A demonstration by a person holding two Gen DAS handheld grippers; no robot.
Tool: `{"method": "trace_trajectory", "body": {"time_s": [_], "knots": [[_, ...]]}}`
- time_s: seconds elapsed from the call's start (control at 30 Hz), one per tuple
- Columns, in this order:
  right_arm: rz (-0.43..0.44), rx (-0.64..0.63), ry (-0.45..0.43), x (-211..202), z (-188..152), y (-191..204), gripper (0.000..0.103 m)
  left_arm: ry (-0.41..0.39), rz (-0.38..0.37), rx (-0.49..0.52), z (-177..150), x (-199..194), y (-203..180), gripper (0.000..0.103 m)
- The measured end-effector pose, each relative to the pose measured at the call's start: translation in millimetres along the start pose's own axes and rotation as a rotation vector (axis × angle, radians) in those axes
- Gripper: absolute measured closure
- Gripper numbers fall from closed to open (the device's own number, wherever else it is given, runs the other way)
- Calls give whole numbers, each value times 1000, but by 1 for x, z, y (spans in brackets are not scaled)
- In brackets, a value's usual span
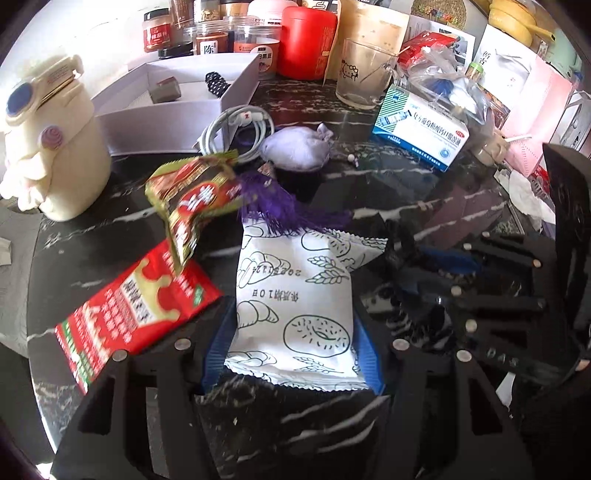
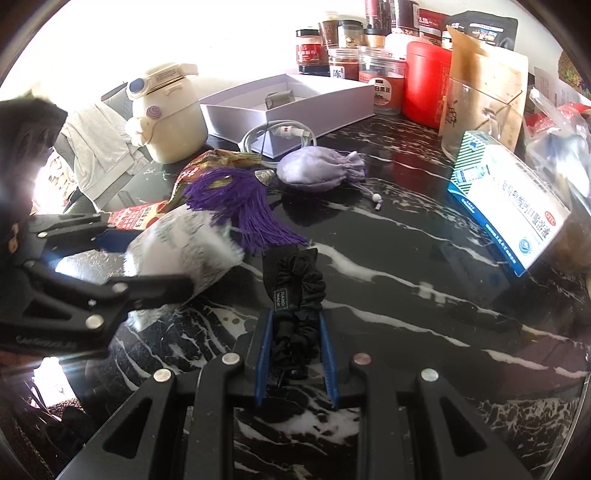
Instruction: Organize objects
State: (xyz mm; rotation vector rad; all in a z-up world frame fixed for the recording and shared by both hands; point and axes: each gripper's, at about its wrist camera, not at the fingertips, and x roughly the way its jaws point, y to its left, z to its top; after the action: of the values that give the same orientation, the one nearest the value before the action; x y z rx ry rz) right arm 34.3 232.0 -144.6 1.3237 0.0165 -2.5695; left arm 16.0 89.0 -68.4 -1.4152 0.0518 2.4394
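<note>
Back of the black marble counter (image 2: 424,258): jars (image 1: 216,38) w/ a red canister (image 1: 308,42) beside them, then a paper pouch (image 1: 373,33). Cream kettle-like jug (image 1: 48,147) stands far left. Clear plastic bag (image 1: 450,81) piled at right, pink paper (image 1: 543,99) behind it.

Between the near gripper's pads, the white pastry-print snack packet (image 1: 295,295) reads "10日". Beyond, a clear jar's label (image 1: 215,47) shows "陈"; right, the white-and-blue medicine box (image 2: 517,206) bears "OTC".
</note>
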Motion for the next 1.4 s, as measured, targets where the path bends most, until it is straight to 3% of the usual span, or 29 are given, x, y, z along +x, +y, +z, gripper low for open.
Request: {"method": "trace_trajectory", "body": {"time_s": [0.23,0.4,0.63,0.67,0.8,1.07,1.4], "knots": [[10,-28,0,0,-1,8,77,0,9,3,-10,-1,5,43],[2,-63,-7,0,-3,15,59,-25,63,65,-9,10,-5,42],[-22,-104,-22,3,-4,21,58,-48,75,97,-9,12,-8,42],[-24,-108,-21,3,-4,21,59,-49,73,96,-8,12,-8,42],[-13,-123,-22,2,-3,24,84,-41,70,89,-7,11,-8,46],[-2,-114,-20,-7,1,23,88,2,7,38,-3,5,-2,48],[26,-102,-82,-35,15,21,88,-67,24,45,14,-33,-5,48]]}}
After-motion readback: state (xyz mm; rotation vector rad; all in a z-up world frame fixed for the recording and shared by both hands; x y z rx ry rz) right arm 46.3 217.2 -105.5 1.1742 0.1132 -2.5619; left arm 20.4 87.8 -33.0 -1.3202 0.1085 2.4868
